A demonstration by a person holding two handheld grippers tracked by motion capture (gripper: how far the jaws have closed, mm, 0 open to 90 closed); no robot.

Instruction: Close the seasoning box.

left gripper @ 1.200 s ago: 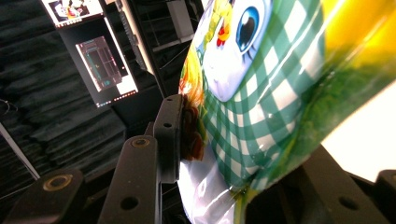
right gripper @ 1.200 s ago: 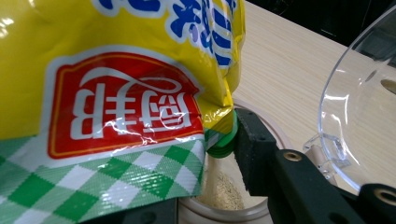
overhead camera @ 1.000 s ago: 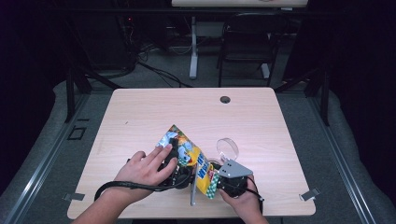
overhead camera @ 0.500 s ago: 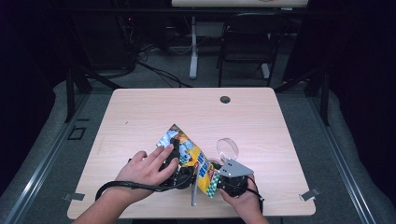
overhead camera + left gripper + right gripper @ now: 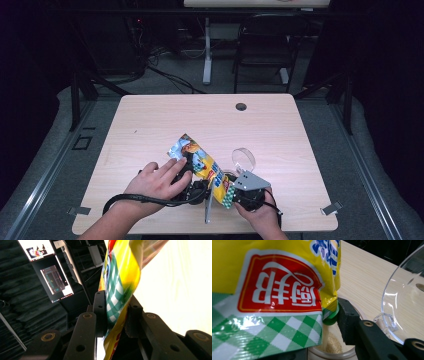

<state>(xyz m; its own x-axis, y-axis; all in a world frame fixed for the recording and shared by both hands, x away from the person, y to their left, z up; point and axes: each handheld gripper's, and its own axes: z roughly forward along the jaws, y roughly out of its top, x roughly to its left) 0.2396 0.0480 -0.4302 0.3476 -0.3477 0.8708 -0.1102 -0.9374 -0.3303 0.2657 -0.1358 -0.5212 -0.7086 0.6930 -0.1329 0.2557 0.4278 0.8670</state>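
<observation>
Yellow, crinkly foil seasoning pouch [image 5: 205,167] near the table's [image 5: 150,120] front edge feels light and slippery, so my left gripper [image 5: 116,315] has just been closing on its checked end while my right gripper [image 5: 239,196] clamps the same end.

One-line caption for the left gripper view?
Left gripper's fingers, just closing, pinch the yellow seasoning pouch at its green-checked edge above the table.

The packet [image 5: 202,165] is glossy printed foil; the table [image 5: 150,125] is matt pale wood; the lid [image 5: 243,159] is clear smooth plastic.
</observation>
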